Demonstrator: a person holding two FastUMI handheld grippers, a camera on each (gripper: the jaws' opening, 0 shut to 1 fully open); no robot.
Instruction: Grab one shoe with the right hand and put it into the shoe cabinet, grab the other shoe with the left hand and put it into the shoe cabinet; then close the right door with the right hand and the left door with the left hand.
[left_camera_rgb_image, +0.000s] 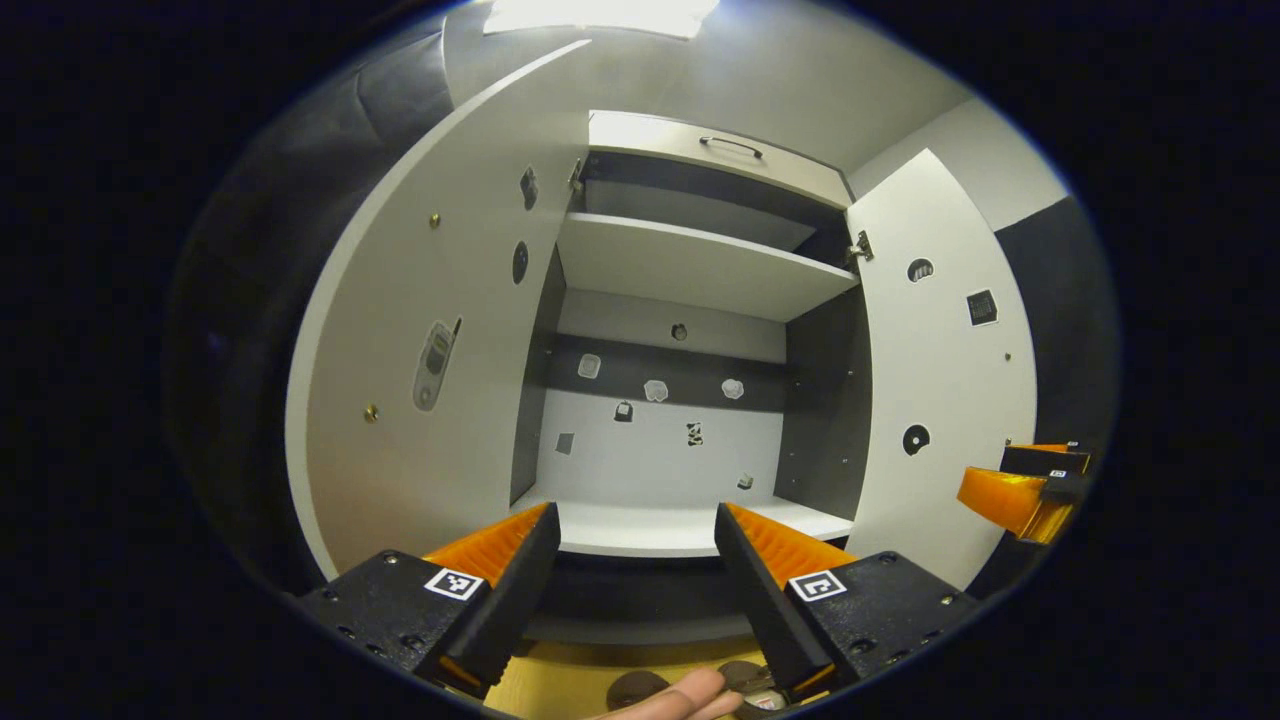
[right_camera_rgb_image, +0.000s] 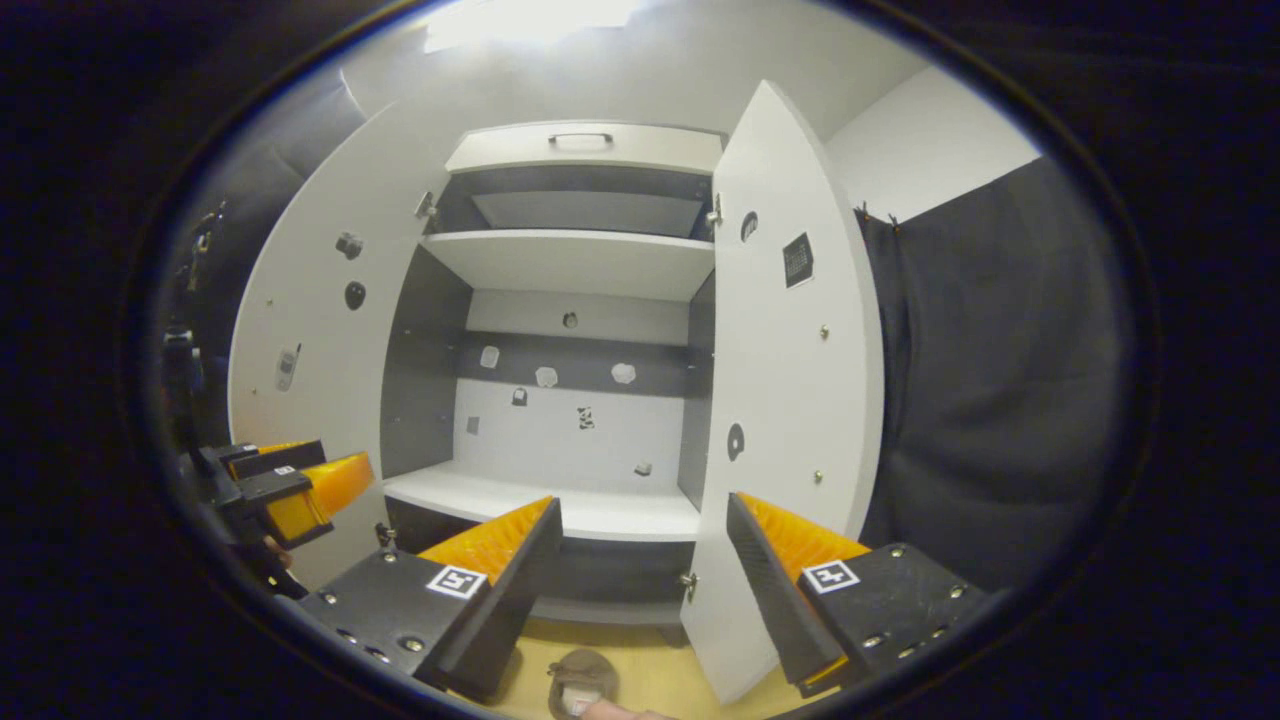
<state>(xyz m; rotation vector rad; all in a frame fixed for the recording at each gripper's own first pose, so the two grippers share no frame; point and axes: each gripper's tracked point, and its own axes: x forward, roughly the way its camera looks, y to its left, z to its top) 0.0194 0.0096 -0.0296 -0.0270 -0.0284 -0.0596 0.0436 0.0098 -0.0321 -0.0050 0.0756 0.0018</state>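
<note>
- One shoe (right_camera_rgb_image: 583, 680) lies on the yellowish floor (right_camera_rgb_image: 660, 675) right in front of the shoe cabinet (right_camera_rgb_image: 585, 150), low down between the right tongs' fingers as the right gripper view has it; it is brownish, and most of it is cut off at the edge.
- In the left gripper view, dark rounded shapes (left_camera_rgb_image: 640, 688) sit on the same floor at the very bottom, next to a person's fingers (left_camera_rgb_image: 680, 698); whether that is one shoe or two I cannot tell.
- The cabinet stands open and its lower shelf (left_camera_rgb_image: 640, 525) is bare white, with a second shelf (left_camera_rgb_image: 690, 265) above it and small stickers dotted over the back wall.
- The left door (left_camera_rgb_image: 440, 330) is swung wide, its inner face carrying a few stickers and brass fittings.
- The right door (right_camera_rgb_image: 790, 380) is also swung out, standing nearly edge-on to the right tongs, its bottom corner reaching down close to the floor.
- The left tongs (left_camera_rgb_image: 635, 545) are spread wide apart, gripping nothing and touching nothing, pointed at the lower shelf from just outside the cabinet.
- The right tongs (right_camera_rgb_image: 645, 535) are likewise spread wide with nothing between the fingers; the edge of the right door shows through the gap, farther off, not touched.
- Each tongs can be seen from the other's camera, off to the side and apart from the doors.
</note>
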